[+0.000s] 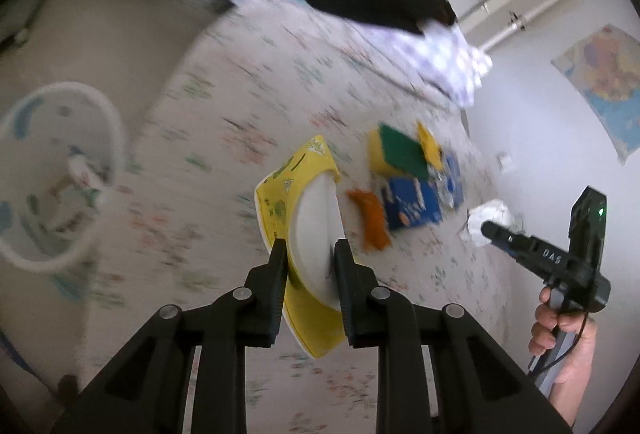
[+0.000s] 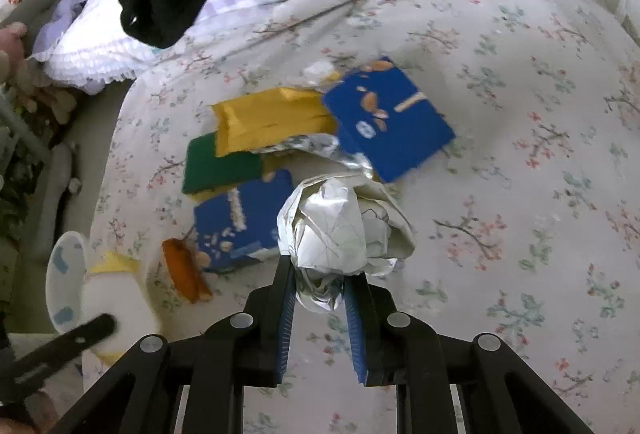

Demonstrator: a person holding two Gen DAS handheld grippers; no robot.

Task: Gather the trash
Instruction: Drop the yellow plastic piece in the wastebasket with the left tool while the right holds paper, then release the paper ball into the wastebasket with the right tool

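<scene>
I have the left hand-held gripper clenched on the yellow-and-white paper wrapper; the right hand-held gripper grasps the crumpled silver foil ball; both lifted clear of the floral bed sheet for binning.

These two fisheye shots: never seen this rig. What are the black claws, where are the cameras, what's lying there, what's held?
There is no robot here. A person holds a hand-held two-finger gripper in each hand, and a camera on each gripper looks forward along its fingers.

The left wrist view shows the left gripper clamped on a yellow and white package. At its right edge you can see the person's hand holding the other tool.

The right wrist view shows the right gripper shut on a crumpled foil ball.

Both hang over a bed with a floral sheet. Left on it are two blue boxes, a yellow packet, a green pad and an orange wrapper. A white bin stands beside the bed.
</scene>
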